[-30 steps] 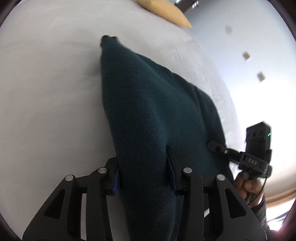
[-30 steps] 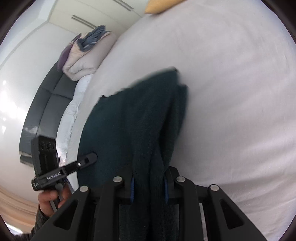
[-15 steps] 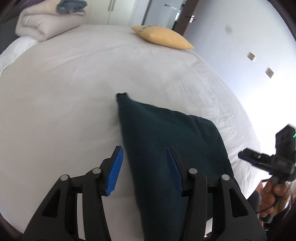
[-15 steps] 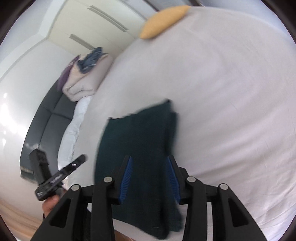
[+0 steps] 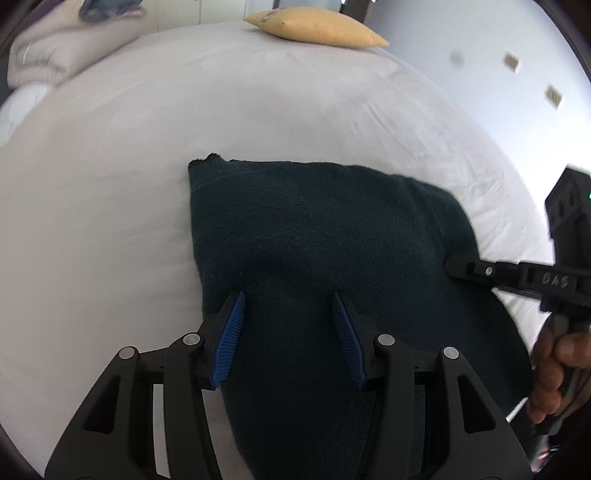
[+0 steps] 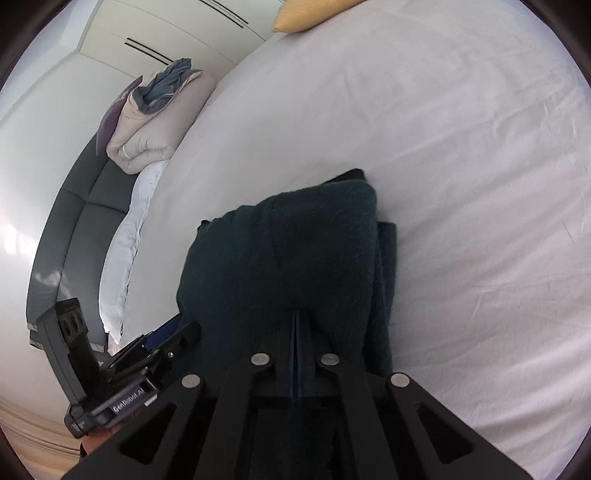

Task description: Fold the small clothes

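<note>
The left tool hovered released over the dark garment; the right tool stood clenched, seemingly pinning the fold on the bed.

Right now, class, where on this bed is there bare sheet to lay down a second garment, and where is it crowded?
Bare white sheet lies left of the dark green garment, and between it and the yellow pillow. More lies on its right side in the right wrist view. It is crowded at the near edge, where the left gripper and right gripper meet the garment.
</note>
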The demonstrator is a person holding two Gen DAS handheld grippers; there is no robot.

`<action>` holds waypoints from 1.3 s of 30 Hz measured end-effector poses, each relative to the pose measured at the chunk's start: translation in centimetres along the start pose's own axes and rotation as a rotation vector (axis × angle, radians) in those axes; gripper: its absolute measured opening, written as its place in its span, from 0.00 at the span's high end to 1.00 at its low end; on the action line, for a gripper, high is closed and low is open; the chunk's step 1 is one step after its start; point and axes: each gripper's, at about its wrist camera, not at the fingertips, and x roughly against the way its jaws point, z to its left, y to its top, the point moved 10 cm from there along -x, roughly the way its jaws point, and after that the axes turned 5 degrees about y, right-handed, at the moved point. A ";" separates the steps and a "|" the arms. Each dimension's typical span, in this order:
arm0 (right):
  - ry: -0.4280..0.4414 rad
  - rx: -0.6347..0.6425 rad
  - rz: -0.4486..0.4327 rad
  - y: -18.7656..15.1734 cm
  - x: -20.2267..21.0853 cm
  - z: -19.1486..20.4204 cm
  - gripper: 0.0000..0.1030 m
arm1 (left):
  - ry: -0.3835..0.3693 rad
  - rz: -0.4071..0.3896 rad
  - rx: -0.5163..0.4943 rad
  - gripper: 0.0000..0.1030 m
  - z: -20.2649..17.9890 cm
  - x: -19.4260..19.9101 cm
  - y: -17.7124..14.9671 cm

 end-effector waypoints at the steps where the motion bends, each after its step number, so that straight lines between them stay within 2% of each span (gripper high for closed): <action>1: 0.001 0.011 -0.004 -0.1 0.1 -0.3 1.00 | 0.017 -0.002 -0.010 0.54 0.1 -0.2 -0.1; 3: 0.018 0.022 -0.013 -0.2 0.1 -0.7 1.00 | 0.032 -0.009 -0.013 0.53 0.1 -0.3 -0.3; 6: 0.049 -0.020 -0.016 -0.5 0.8 -1.2 1.00 | 0.014 0.000 -0.002 0.53 0.3 -0.3 -0.4; 8: 0.007 0.001 -0.026 -0.9 1.9 0.0 1.00 | 0.009 0.014 -0.001 0.53 0.4 -0.3 -0.3; 9: -0.007 0.030 -0.031 -1.2 2.5 1.0 0.96 | 0.009 0.020 0.001 0.53 0.4 -0.4 -0.3; 13: 0.006 0.093 -0.012 -4.0 3.6 3.3 0.94 | 0.018 0.018 0.000 0.53 0.6 -0.3 -0.4; 15: -0.045 0.121 0.012 -5.8 3.4 2.7 0.93 | 0.023 0.014 -0.004 0.53 0.5 -0.5 -0.3; 17: -0.056 0.080 0.004 -6.8 3.4 1.2 0.99 | 0.026 0.013 -0.007 0.53 0.6 -0.6 -0.4; 20: -0.030 0.061 -0.019 -7.2 4.1 0.2 1.00 | 0.031 0.009 -0.010 0.53 0.7 -0.4 -0.5; 25: -0.054 0.152 -0.043 -7.5 4.2 -0.2 1.00 | 0.042 -0.013 -0.007 0.52 0.5 -0.8 -0.6; 29: -0.007 0.127 -0.072 -7.6 4.6 -0.7 1.00 | 0.052 -0.038 0.003 0.52 0.7 0.1 -1.4; 32: -0.070 0.170 -0.114 -7.7 6.3 0.1 0.99 | 0.033 -0.074 0.045 0.52 1.3 1.8 -1.6; 33: -0.099 0.212 -0.137 -8.0 7.4 0.8 0.89 | 0.029 -0.083 0.053 0.52 1.5 2.5 -1.9; 34: -0.116 0.233 -0.152 -8.2 8.2 1.2 0.73 | 0.030 -0.098 0.057 0.52 1.6 3.5 -2.3; 35: -0.150 0.266 -0.190 -8.3 9.6 1.9 0.62 | 0.031 -0.122 0.054 0.52 1.6 4.5 -2.5; 36: -0.170 0.287 -0.225 -8.4 10.7 2.4 0.44 | 0.037 -0.168 0.043 0.51 1.6 6.1 -2.9; 37: -0.182 0.315 -0.275 -8.4 12.0 3.1 0.34 | 0.048 -0.204 0.033 0.51 1.6 7.4 -3.2; 39: -0.191 0.373 -0.372 -8.6 14.8 5.1 0.26 | 0.084 -0.296 0.008 0.46 1.7 10.5 -3.6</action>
